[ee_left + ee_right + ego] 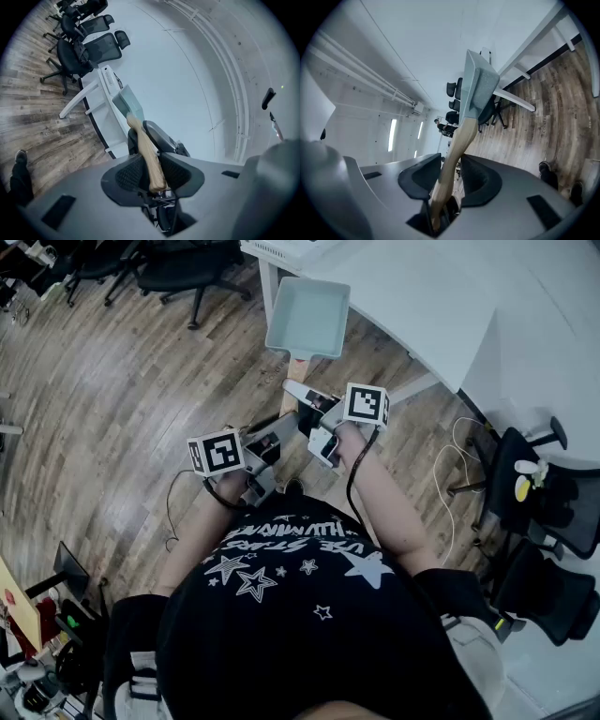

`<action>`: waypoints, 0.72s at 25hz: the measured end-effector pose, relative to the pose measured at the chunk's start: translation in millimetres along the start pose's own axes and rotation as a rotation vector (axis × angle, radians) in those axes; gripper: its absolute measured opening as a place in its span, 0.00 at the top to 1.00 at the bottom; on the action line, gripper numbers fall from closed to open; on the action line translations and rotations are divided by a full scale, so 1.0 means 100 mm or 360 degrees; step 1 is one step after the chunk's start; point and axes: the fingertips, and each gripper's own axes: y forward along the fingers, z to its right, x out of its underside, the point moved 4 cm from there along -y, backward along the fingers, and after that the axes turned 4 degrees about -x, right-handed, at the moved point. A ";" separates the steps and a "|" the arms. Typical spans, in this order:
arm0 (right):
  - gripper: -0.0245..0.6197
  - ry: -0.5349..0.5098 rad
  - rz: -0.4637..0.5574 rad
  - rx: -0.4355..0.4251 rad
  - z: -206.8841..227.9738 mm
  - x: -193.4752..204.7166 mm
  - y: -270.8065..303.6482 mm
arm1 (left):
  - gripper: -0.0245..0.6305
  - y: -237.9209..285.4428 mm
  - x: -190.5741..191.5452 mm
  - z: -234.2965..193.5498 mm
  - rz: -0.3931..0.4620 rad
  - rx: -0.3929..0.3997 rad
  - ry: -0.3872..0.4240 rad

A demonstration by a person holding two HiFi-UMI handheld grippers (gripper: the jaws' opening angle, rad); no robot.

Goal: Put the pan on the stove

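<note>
One white table (422, 296). One pan (307, 317): square, pale teal, deep-walled, single wooden handle (143, 138); held in air over wood floor (112, 381), beside table edge. Two grippers: left gripper (152, 168) and right gripper (450, 173), both clamped on handle.

Pan (307, 317) ahead of left gripper (152, 171) and right gripper (449, 176), seemingly at table (422, 296) edge, above floor (112, 381)

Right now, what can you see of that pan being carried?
The pan is square, pale blue-green, shallow-walled and empty, with a light wooden handle. It hangs in the air, open side up, beside a white table. Both grippers clamp the handle: the left gripper near its end, the right gripper closer to the pan.
</note>
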 end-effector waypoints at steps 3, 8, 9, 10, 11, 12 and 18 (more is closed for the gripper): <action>0.76 0.0003 -0.0008 -0.0028 -0.03 0.00 0.05 | 0.76 -0.03 -0.03 0.00 0.0027 -0.0004 0.0008; 0.76 -0.0013 -0.0015 -0.0048 -0.03 -0.01 0.07 | 0.76 -0.03 -0.04 0.00 0.0048 -0.0003 0.0007; 0.76 -0.0013 -0.0017 -0.0049 -0.03 0.00 0.07 | 0.76 -0.02 -0.04 0.00 0.0047 -0.0004 0.0007; 0.76 -0.0011 -0.0018 -0.0050 -0.04 0.00 0.07 | 0.76 -0.02 -0.04 0.00 0.0047 -0.0004 0.0008; 0.76 -0.0009 -0.0019 -0.0053 -0.04 0.00 0.07 | 0.76 -0.02 -0.04 0.00 0.0047 -0.0005 0.0009; 0.76 -0.0007 -0.0019 -0.0055 -0.04 0.00 0.08 | 0.76 -0.03 -0.04 0.00 0.0048 -0.0006 0.0009; 0.76 0.0004 -0.0020 -0.0063 -0.03 0.01 0.08 | 0.76 -0.02 -0.03 -0.01 0.0057 -0.0011 -0.0007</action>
